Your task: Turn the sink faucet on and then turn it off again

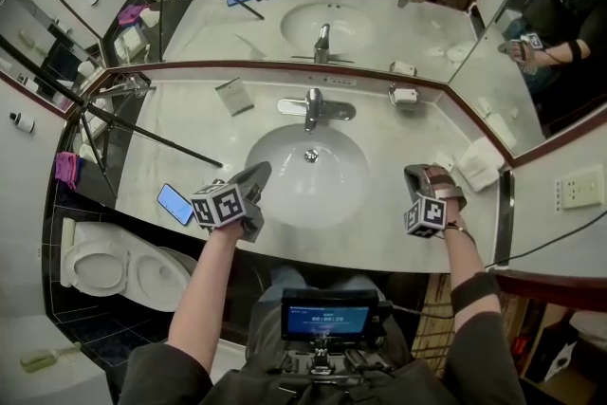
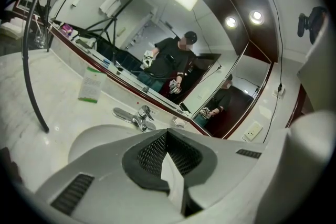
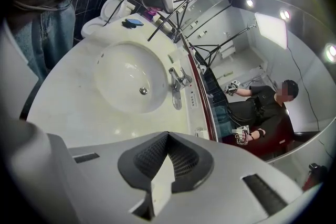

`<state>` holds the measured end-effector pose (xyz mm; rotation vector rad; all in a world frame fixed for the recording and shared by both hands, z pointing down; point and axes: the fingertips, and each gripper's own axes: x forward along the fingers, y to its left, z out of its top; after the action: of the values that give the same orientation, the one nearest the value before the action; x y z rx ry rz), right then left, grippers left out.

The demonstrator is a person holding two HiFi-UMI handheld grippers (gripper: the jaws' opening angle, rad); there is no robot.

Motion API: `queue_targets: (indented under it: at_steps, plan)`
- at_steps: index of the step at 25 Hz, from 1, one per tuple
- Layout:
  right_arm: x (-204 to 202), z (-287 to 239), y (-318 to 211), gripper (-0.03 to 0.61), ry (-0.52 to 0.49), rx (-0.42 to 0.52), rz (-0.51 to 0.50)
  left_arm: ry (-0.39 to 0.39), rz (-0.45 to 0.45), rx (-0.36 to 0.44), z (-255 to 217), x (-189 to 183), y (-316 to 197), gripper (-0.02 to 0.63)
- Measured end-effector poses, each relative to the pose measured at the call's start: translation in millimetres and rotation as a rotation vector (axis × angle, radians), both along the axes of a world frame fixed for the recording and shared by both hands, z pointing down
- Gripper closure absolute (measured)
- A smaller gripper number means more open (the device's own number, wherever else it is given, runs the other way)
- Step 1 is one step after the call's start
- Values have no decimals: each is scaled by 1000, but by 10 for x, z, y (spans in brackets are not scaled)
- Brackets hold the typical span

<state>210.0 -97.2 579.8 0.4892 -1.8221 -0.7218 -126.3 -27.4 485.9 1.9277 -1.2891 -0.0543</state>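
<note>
**A:** Where's the faucet?

**B:** The faucet (image 1: 312,110) stands at twelve o'clock of the sink (image 1: 353,194), fixed to the counter (image 1: 204,142) under the mirror. I see no water running.

**A:** And your tools?

**B:** My left tool (image 1: 256,175) is over the sink's eight o'clock rim, jaws pressed together on nothing. My right tool (image 1: 423,177) is out at four o'clock, also closed and empty.

**A:** How will it handle?

**B:** I'd say stiff, slick chrome that is bolted down. Only the lever (image 1: 314,96) on top should move, and lightly. I'd nudge under its free end with closed jaws rather than pinch it, since the pads could slide off.
</note>
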Motion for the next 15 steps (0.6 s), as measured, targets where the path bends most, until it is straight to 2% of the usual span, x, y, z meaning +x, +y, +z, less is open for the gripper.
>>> queue_targets:
  at_steps: [3,15]
  plan:
    - [99,-2,-36,561,-3,1,28,-17,12,8,4,9,-17,613]
    - [318,5,-47,561,-4,-3,74,-2,-13,14,0,7,-36,614]
